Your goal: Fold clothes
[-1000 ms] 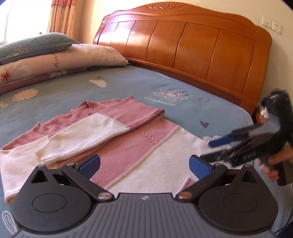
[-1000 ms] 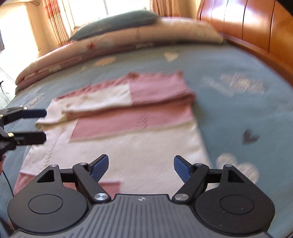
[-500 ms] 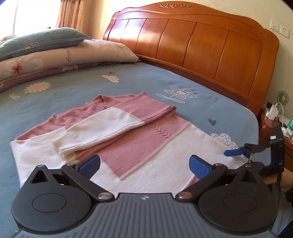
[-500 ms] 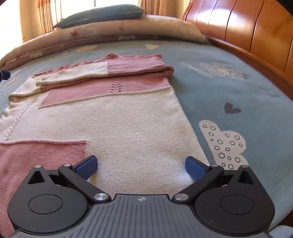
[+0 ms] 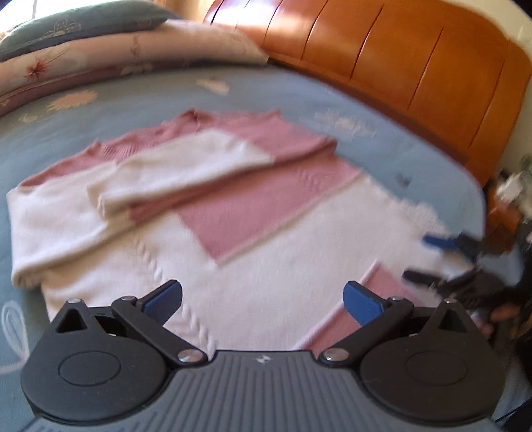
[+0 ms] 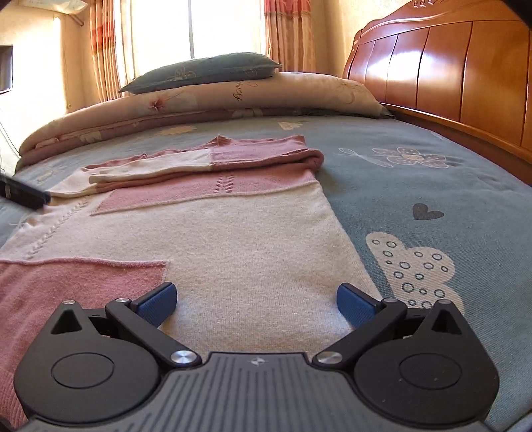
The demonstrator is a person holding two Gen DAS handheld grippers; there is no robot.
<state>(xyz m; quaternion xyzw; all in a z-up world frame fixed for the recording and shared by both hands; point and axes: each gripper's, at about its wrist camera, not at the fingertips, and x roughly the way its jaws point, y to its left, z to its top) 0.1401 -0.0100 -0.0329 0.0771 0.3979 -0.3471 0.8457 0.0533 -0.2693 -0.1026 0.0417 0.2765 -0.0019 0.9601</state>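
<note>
Two grippers here, one per hand. The right gripper (image 6: pixel 256 304) sits low over the near hem of the sweater (image 6: pixel 232 232), its blue fingers (image 6: pixel 158 304) spread as wide as they go after just opening up, with only flat knit under the gap and nothing pinched. The left gripper (image 5: pixel 262 302) also has its fingers (image 5: pixel 164 300) wide apart over the cream part, not touching any cloth I can make out; that view is pretty blurry. There's just one sweater, pink and cream blocks, lying flat on the bed (image 6: pixel 432 172) with one sleeve (image 6: pixel 159 166) folded across the chest. In the left view the right gripper shows at the sweater's right edge, with a bit of a hand (image 5: pixel 502 314) behind it. The bedsheet is blue-grey with printed flowers, a dark heart (image 6: pixel 427 211) and a dotted cloud (image 6: pixel 415 266). Further back I count two pillows stacked, a beige one (image 6: pixel 266 93) with script writing on it that I can't quite read, and a dark teal one (image 6: pixel 199 71) on top. A wooden headboard (image 6: pixel 449 66) runs along the right, and orange-striped curtains (image 6: pixel 109 50) frame a bright window (image 6: pixel 226 26) at the far wall.
</note>
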